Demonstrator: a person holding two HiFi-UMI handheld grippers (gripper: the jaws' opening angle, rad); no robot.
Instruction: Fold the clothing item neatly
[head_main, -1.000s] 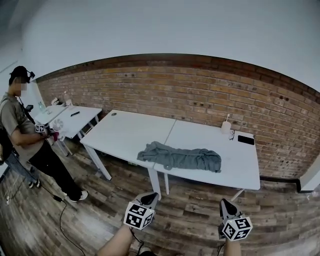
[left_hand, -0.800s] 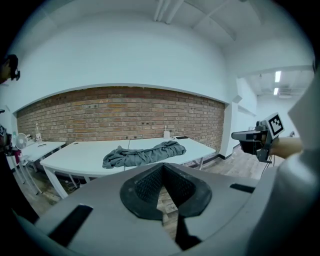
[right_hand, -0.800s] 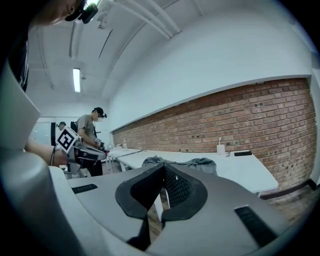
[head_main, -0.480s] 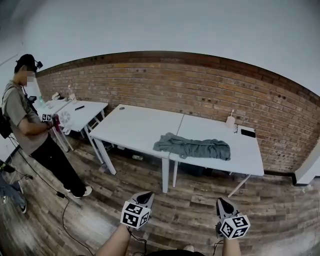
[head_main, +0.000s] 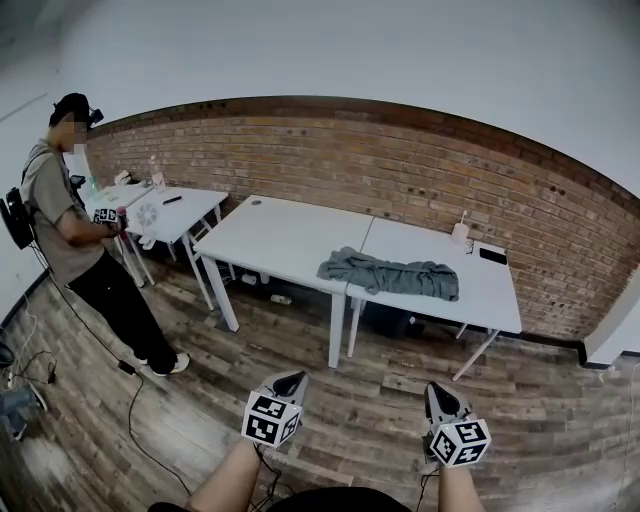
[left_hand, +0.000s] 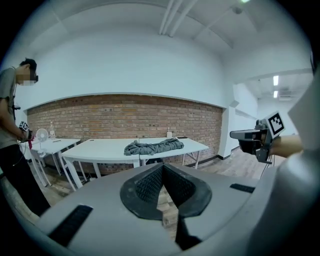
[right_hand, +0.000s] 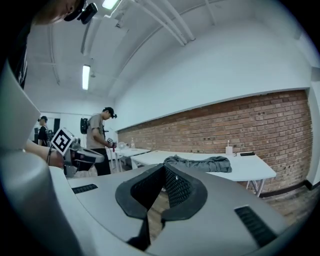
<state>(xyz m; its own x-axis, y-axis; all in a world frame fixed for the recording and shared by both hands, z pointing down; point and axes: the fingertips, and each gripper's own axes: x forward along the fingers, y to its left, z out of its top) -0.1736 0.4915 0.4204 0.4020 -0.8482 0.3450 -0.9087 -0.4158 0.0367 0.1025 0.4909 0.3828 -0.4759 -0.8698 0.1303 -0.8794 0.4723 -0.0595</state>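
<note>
A crumpled grey garment (head_main: 390, 273) lies in a long heap on the white double table (head_main: 290, 240), near its front edge and across the seam between the two tops. My left gripper (head_main: 290, 380) and right gripper (head_main: 437, 390) hang low over the wooden floor, well short of the table. Both are shut with nothing between the jaws. In the left gripper view the garment (left_hand: 152, 146) shows far ahead beyond the closed jaws (left_hand: 162, 167). The right gripper view shows the garment (right_hand: 200, 163) likewise beyond the gripper's tips (right_hand: 163, 169).
A person (head_main: 75, 200) stands at the left beside a smaller white table (head_main: 170, 205) with small items on it. A white bottle (head_main: 459, 232) and a black phone (head_main: 491, 256) sit at the main table's back right. A brick wall runs behind. A cable (head_main: 130, 420) trails on the floor.
The table and garment now sit smaller and higher in the head view, with more floor before them. Both grippers stay shut and low. The person at the left appears nearer the frame's top.
</note>
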